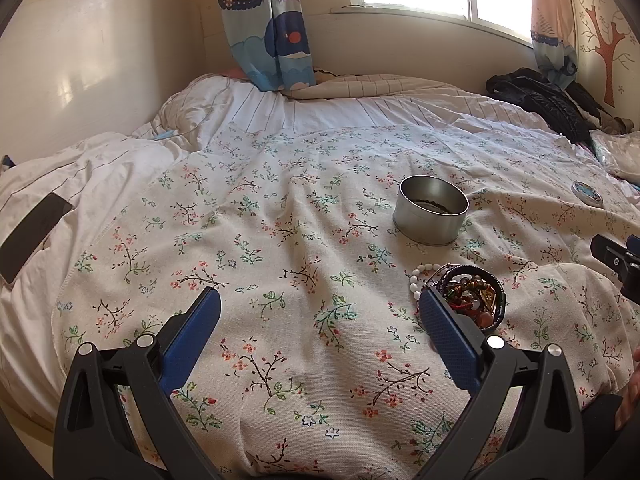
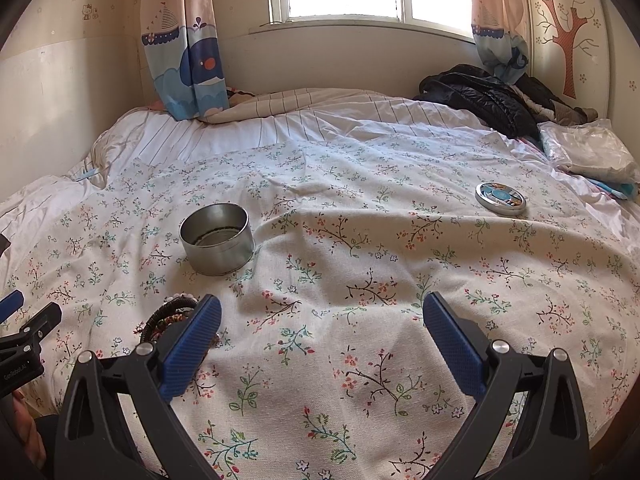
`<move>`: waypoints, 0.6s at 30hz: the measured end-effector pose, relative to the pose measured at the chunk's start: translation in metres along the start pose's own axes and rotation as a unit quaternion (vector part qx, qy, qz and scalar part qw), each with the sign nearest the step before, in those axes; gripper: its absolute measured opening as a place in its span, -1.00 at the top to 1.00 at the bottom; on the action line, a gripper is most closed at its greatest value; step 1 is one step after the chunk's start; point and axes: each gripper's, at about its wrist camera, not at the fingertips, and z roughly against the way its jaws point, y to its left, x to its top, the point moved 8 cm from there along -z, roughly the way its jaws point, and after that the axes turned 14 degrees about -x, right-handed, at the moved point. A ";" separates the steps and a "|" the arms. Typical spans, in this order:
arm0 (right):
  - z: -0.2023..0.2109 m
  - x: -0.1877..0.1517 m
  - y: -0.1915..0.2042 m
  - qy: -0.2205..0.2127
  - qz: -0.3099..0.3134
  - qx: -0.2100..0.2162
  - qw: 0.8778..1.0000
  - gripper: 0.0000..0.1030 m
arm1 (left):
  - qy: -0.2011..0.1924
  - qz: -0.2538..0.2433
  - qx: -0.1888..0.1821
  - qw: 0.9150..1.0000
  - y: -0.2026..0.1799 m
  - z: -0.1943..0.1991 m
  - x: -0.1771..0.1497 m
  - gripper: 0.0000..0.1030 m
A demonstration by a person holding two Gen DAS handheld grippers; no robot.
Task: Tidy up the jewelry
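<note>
A pile of bracelets and beads (image 1: 468, 290) lies on the floral cloth (image 1: 280, 240), with a white bead string at its left edge. It also shows in the right wrist view (image 2: 168, 318), partly hidden behind the left finger. A round open metal tin (image 1: 430, 210) stands beyond the pile; it shows in the right wrist view (image 2: 217, 239) with a dark ring inside. Its lid (image 2: 501, 198) lies flat far to the right. My left gripper (image 1: 320, 312) is open and empty, its right finger beside the pile. My right gripper (image 2: 322, 316) is open and empty over bare cloth.
A black phone (image 1: 34, 230) lies on the white duvet at the left. A dark jacket (image 2: 480, 100) and a plastic bag (image 2: 592, 152) lie at the back right. Curtains (image 2: 180, 40) and the window wall stand behind the bed.
</note>
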 end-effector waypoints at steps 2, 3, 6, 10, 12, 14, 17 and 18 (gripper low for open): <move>0.000 0.000 0.000 0.000 0.000 0.000 1.000 -0.89 | 0.000 0.000 0.000 1.000 0.000 0.000 0.000 -0.85; 0.000 0.000 0.000 0.001 0.001 0.000 1.000 -0.89 | 0.000 0.000 0.000 1.000 0.000 0.000 0.000 -0.85; -0.002 -0.001 0.001 0.006 0.004 0.001 1.000 -0.89 | 0.000 0.000 0.000 1.000 0.000 0.000 0.000 -0.85; -0.009 -0.003 0.008 0.023 0.012 0.014 1.000 -0.89 | 0.001 -0.003 0.003 1.000 0.000 -0.001 0.001 -0.85; -0.013 -0.004 0.013 0.031 0.018 0.023 0.999 -0.89 | 0.003 -0.006 0.005 1.000 -0.001 -0.002 0.001 -0.85; -0.014 -0.003 0.017 0.030 0.019 0.032 0.999 -0.89 | 0.005 -0.012 0.006 1.000 -0.003 -0.003 0.001 -0.85; -0.011 0.003 0.017 0.011 0.007 0.040 0.999 -0.89 | 0.009 -0.019 -0.007 1.000 -0.007 -0.005 0.001 -0.85; -0.010 0.006 0.016 0.004 0.001 0.043 0.999 -0.89 | 0.011 -0.018 -0.018 1.000 -0.009 -0.007 0.001 -0.85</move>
